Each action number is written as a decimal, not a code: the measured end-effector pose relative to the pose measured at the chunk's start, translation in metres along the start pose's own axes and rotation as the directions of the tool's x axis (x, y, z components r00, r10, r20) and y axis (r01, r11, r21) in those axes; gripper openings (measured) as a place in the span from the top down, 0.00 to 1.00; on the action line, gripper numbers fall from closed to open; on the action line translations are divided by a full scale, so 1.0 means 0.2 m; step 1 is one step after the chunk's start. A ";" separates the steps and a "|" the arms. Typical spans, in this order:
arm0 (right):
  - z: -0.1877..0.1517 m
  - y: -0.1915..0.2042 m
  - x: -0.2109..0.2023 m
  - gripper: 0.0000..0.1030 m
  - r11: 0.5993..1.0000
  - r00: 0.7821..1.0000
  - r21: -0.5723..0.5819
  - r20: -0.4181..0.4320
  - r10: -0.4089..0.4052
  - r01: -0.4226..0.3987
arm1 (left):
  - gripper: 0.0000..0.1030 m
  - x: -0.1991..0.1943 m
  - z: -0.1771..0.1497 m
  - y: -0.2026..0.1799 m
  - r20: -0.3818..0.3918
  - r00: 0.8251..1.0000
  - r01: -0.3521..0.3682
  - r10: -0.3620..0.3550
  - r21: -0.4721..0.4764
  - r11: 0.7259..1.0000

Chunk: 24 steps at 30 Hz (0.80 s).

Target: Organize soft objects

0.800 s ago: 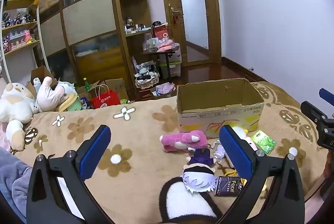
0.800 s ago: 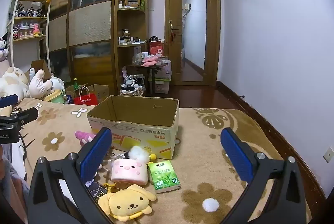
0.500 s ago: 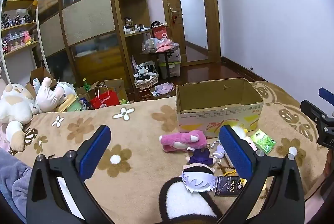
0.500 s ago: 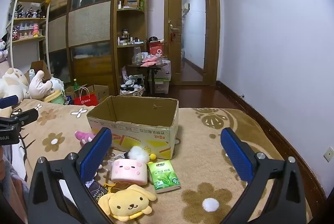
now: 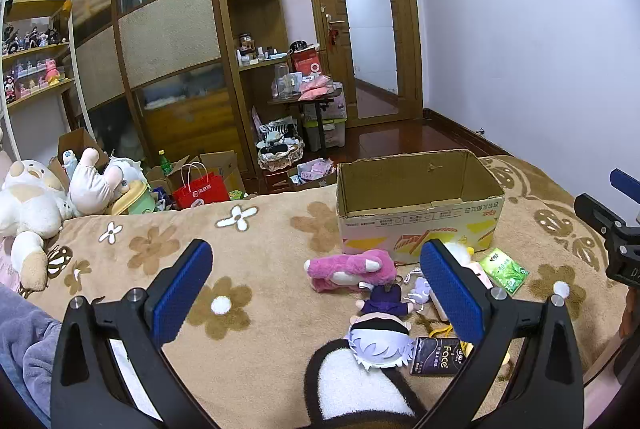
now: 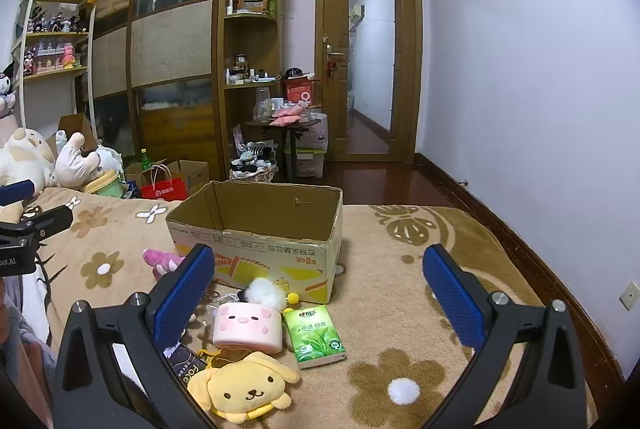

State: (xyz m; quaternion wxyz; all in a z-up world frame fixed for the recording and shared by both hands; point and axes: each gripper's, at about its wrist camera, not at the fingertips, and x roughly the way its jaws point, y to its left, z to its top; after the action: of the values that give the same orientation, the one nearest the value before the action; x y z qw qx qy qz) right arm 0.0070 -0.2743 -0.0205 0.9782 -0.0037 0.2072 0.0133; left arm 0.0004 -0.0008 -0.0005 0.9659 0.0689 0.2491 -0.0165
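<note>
Holding both tools above a bed, we have the left gripper [image 5: 316, 285] and the right gripper [image 6: 318, 289] spread wide with nothing between their blue pads. Under us lies a tan blanket [image 5: 256, 269] printed with brown and white flowers. On it stands an open cardboard box [image 5: 416, 197], its inside bare as far as we can see. Just in front of the box the soft things are scattered: a pink plush [image 5: 348, 269], a white-haired doll [image 5: 380, 339] in dark clothes, a pink pig cushion [image 6: 248, 325], a yellow dog plush [image 6: 244, 389] and a white pompom [image 6: 262, 291] touching the box front. A green tissue pack [image 6: 316, 335] lies beside the pig cushion, and a dark "Face" packet [image 5: 438, 357] beside the doll. Beyond the bed's edge we see a dark wooden wardrobe [image 5: 168, 41], a wooden door [image 5: 368, 29], a red paper bag [image 5: 204, 191], a large white plush [image 5: 28, 205] at far left, and a plain pale wall [image 6: 540, 69] on the right.
</note>
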 end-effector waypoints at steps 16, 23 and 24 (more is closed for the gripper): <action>-0.01 -0.01 0.01 0.00 1.000 1.000 0.009 -0.003 -0.005 0.005 | 0.01 0.00 0.00 0.00 0.001 1.000 0.000 0.000 0.000 1.000; 0.00 -0.01 0.00 0.00 1.000 1.000 0.012 -0.003 -0.005 0.005 | 0.01 0.00 0.00 0.00 0.003 1.000 0.000 0.000 0.000 1.000; 0.00 -0.01 0.00 0.00 1.000 1.000 0.012 -0.004 -0.006 0.006 | 0.01 0.00 0.00 0.00 0.003 1.000 0.000 0.000 0.000 1.000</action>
State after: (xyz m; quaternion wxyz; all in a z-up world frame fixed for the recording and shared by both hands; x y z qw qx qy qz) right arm 0.0075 -0.2765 -0.0217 0.9779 0.0018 0.2090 0.0090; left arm 0.0005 -0.0010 -0.0007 0.9662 0.0689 0.2479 -0.0168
